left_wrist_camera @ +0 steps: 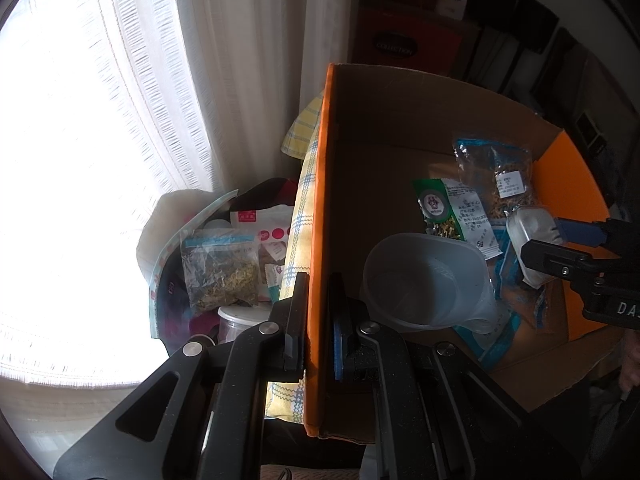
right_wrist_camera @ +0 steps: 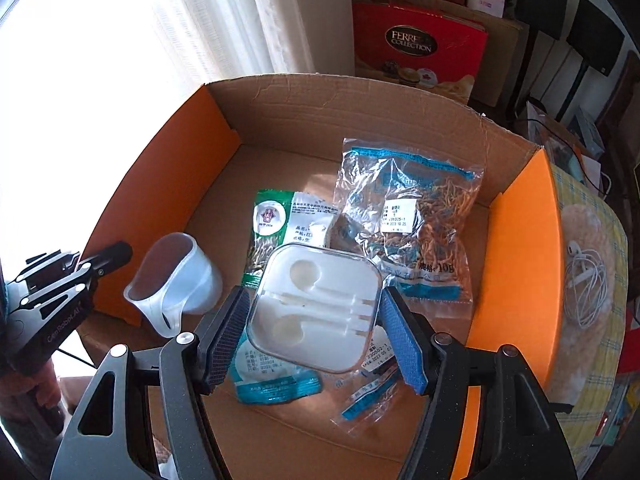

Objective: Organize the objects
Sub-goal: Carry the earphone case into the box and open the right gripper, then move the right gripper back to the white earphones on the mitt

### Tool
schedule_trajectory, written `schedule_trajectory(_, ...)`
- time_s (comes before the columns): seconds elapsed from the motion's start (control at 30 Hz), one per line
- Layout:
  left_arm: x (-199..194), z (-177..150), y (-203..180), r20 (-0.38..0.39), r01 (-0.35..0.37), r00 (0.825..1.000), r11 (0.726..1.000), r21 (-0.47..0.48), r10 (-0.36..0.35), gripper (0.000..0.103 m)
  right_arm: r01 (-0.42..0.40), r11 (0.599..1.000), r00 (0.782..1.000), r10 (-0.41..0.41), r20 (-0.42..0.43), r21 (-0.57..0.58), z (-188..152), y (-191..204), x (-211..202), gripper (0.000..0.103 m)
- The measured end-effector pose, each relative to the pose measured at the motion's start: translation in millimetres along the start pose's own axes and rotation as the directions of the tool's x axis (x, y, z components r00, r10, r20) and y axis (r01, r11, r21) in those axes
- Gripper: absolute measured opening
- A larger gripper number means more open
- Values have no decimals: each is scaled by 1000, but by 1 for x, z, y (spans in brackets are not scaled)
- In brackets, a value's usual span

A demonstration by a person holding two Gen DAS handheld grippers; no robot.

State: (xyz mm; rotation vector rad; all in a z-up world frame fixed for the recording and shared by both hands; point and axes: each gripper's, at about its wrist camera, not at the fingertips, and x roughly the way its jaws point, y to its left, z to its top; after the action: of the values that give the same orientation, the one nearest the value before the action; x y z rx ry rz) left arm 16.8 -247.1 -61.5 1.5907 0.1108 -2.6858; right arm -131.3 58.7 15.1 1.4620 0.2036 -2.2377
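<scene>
Progress looks partial: cardboard box (right_wrist_camera: 304,112) is already holding a measuring cup (right_wrist_camera: 176,280), a green herb packet (right_wrist_camera: 276,232) and a clear herb bag (right_wrist_camera: 408,216). Still sitting outside the box: earphones (right_wrist_camera: 584,280) past its right orange flap, and a dried-herb bag (left_wrist_camera: 220,268) plus other clutter past its left flap.

Your right gripper (right_wrist_camera: 312,332) is hanging over the box floor, above the flat packets near the front. Its fingers are standing wide, one on each side of the white earphone case (right_wrist_camera: 316,312), roughly centred between the pads; I can't tell whether they're touching it or whether it's resting on the packets.

Your left gripper (left_wrist_camera: 318,320) is pinching the box's left orange wall (left_wrist_camera: 316,200), fingers nearly closed, one on each face.
</scene>
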Motion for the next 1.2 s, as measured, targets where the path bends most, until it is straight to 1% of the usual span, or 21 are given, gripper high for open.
schedule_trajectory(0.17, 0, 0, -1, 0, 1, 1000, 1000, -1, -1, 9, -5, 1000, 1000, 6, -29, 6, 2, 1, 11, 69)
schedule_trajectory(0.27, 0, 0, -1, 0, 2, 1000, 1000, -2, -2, 9, -14, 1000, 998, 15, -62, 23, 1, -1, 20, 70)
schedule_trajectory(0.37, 0, 0, -1, 0, 2, 1000, 1000, -2, -2, 9, -6, 1000, 998, 8, -60, 29, -3, -3, 21, 70)
schedule_trajectory(0.47, 1, 1, -3, -1, 0, 1000, 1000, -2, 0, 9, -10, 999, 998, 12, -65, 31, -4, -4, 20, 73)
schedule_trajectory(0.67, 0, 2, -6, -2, 1, 1000, 1000, -2, -1, 9, 10, 1000, 1000, -10, 9, 17, -5, -5, -6, 73)
schedule_trajectory(0.77, 1, 3, -8, 0, 0, 1000, 1000, -2, 0, 9, 11, 1000, 999, -12, 46, 23, -6, -13, -26, 73)
schedule_trajectory(0.83, 1, 3, -8, -1, 1, 1000, 1000, -2, -1, 9, 29, 999, 997, -31, 70, 30, -6, -21, -39, 73)
schedule_trajectory(1.0, 1, 4, -9, -1, 2, 1000, 1000, -2, -2, 9, 69, 995, 989, -78, 127, 76, -6, -51, -71, 73)
schedule_trajectory(1.2, 1, 4, -9, -2, -3, 1000, 1000, 2, 3, 9, 116, 982, 977, -140, 159, 152, -12, -94, -99, 73)
